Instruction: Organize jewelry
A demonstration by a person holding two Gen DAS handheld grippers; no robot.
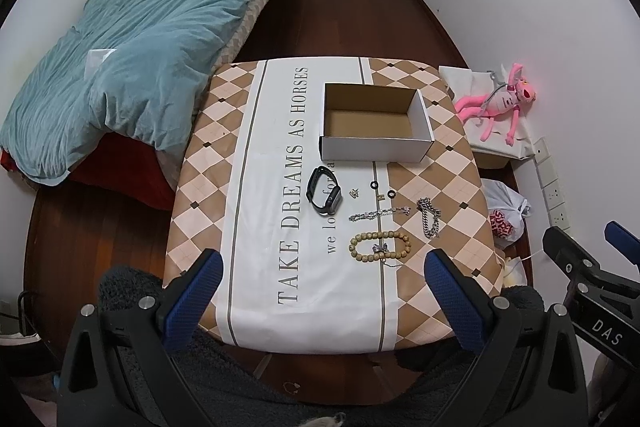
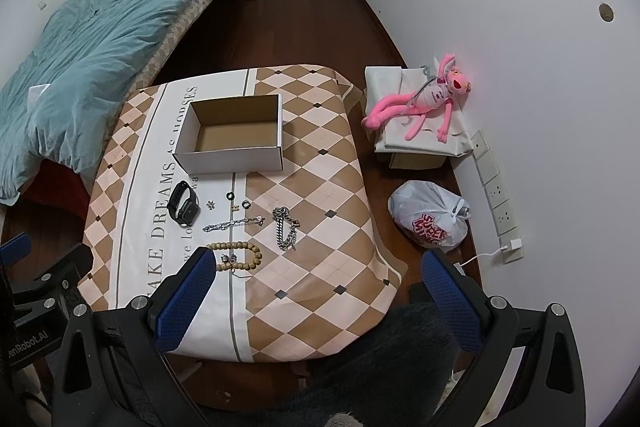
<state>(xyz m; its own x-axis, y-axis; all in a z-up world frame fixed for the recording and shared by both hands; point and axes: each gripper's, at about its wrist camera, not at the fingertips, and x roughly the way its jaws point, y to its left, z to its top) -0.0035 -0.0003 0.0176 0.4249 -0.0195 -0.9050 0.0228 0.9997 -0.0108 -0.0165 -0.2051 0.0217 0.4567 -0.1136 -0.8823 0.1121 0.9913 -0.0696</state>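
While both grippers, left gripper and right gripper, are hovering with jaws apart, jewelry (wooden bead bracelet nearest) is lying before the empty box; pinching one bead squarely seems wisest.

Tablecloth: "TAKE DREAMS AS HORSES"; right gripper: "DAS"
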